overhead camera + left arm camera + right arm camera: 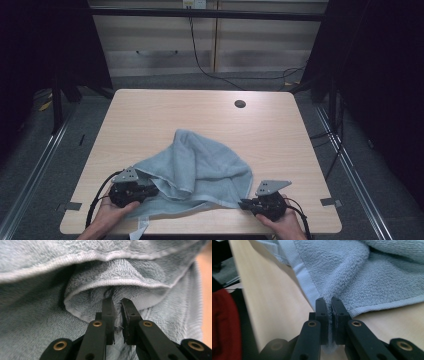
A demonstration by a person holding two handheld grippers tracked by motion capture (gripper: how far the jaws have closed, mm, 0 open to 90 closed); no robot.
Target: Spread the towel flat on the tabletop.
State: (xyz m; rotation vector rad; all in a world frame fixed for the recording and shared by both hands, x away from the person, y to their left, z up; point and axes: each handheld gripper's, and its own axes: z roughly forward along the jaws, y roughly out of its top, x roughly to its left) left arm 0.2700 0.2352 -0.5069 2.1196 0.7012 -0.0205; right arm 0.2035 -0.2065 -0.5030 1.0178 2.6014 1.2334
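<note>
A light blue-grey towel (200,167) lies crumpled on the front half of the wooden table (200,115). My left gripper (155,190) sits at the towel's front left. Its jaws stand close together, with a fold of the towel (95,305) pinched between them at the left gripper (117,307). My right gripper (242,203) is at the towel's front right corner. In the right gripper view, the right gripper (329,303) is shut on the towel's hemmed edge (305,282), and cloth hangs out below the jaws. A hand holds each gripper from the table's front edge.
A round cable hole (240,104) is in the table's far right part. A white tag (139,231) of the towel hangs over the front edge. Something red (223,325) shows beyond the table edge in the right gripper view. Cabinets (200,45) and floor cables lie behind.
</note>
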